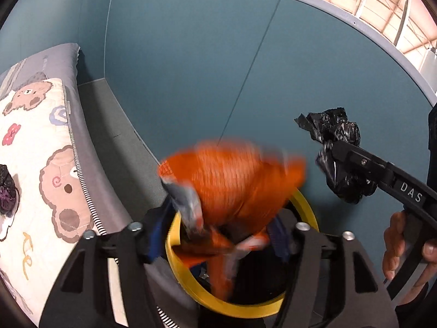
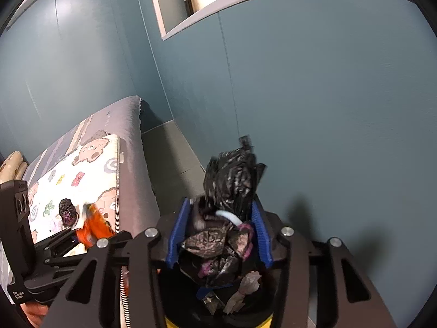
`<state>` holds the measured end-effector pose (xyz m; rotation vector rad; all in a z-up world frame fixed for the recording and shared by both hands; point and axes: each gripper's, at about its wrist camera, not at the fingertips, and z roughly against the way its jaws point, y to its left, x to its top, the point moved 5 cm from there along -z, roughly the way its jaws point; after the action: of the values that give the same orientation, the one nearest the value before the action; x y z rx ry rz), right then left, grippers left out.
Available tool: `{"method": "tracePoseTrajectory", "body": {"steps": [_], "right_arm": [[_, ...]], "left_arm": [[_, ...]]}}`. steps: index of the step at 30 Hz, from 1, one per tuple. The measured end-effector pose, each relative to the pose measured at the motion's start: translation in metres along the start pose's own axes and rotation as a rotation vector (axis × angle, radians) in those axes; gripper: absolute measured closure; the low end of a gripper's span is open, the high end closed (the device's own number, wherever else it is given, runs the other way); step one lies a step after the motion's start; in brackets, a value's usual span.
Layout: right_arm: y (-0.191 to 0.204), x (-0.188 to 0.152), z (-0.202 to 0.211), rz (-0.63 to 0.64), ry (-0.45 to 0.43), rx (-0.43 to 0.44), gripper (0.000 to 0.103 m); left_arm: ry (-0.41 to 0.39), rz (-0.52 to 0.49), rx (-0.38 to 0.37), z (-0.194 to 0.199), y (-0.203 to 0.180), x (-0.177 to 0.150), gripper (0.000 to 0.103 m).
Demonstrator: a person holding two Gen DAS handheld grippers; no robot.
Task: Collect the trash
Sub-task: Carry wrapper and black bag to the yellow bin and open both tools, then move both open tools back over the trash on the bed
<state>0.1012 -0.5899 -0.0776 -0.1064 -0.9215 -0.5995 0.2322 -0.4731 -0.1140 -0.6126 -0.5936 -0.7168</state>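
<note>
While both loads hang over the yellow-rimmed bin [image 1: 191,287] at the bottom centre of the left view, I judge them light, soft and easily crushed. My left gripper [image 1: 215,235] has its fingers apart, and the orange mesh bag [image 1: 232,180], blurred in the middle of that frame, sits between them above the bin mouth; I cannot tell whether a pad still touches it. It looks limp and snaggy, so a bunched fold is the best place to take hold.

My right gripper [image 2: 218,232] has its blue fingers [image 2: 179,235] set around the crumpled black plastic bag [image 2: 229,191], lower centre of the right view; it seems pinched, though loosely. That film is slippery and thin, so I would grip deep in the wad.

Another dark scrap [image 2: 67,211] lies on the bed [image 2: 131,191] at lower left, well apart from the bin.
</note>
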Motion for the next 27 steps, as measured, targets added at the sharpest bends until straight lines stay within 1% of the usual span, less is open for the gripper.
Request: {"method": "tracePoseTrajectory", "body": {"steps": [2, 4, 6, 7, 9, 12, 15, 20, 23, 27], "right_arm": [[-0.003, 0.0, 0.002, -0.01, -0.001, -0.001, 0.055], [-0.005, -0.001, 0.003, -0.016, 0.001, -0.007, 0.054], [-0.008, -0.002, 0.005, -0.021, 0.001, -0.013, 0.052], [-0.009, -0.002, 0.006, -0.027, 0.0, -0.013, 0.051], [-0.008, -0.002, 0.007, -0.034, -0.001, -0.016, 0.048], [-0.008, -0.003, 0.012, -0.04, -0.005, -0.017, 0.047], [-0.006, -0.003, 0.019, -0.037, -0.014, -0.021, 0.046], [-0.004, -0.003, 0.031, -0.024, -0.027, -0.032, 0.046], [-0.002, -0.003, 0.036, -0.019, -0.032, -0.037, 0.046], [0.005, -0.004, 0.04, -0.013, -0.035, -0.029, 0.046]], "left_arm": [[-0.002, 0.004, 0.0, 0.001, 0.002, -0.001, 0.038], [0.002, 0.018, 0.006, 0.001, 0.007, -0.002, 0.034], [0.002, 0.031, 0.009, 0.002, 0.012, -0.003, 0.029], [0.0, 0.038, 0.01, 0.004, 0.015, -0.004, 0.027], [-0.01, 0.047, 0.017, 0.008, 0.02, -0.005, 0.021], [-0.008, 0.042, 0.018, 0.01, 0.022, -0.007, 0.016], [-0.005, 0.025, 0.021, 0.01, 0.022, -0.006, 0.016], [-0.018, 0.027, 0.019, 0.018, 0.024, -0.007, 0.016], [-0.026, 0.041, 0.02, 0.021, 0.031, -0.007, 0.016], [-0.042, 0.055, 0.043, 0.032, 0.044, -0.007, 0.016]]}}
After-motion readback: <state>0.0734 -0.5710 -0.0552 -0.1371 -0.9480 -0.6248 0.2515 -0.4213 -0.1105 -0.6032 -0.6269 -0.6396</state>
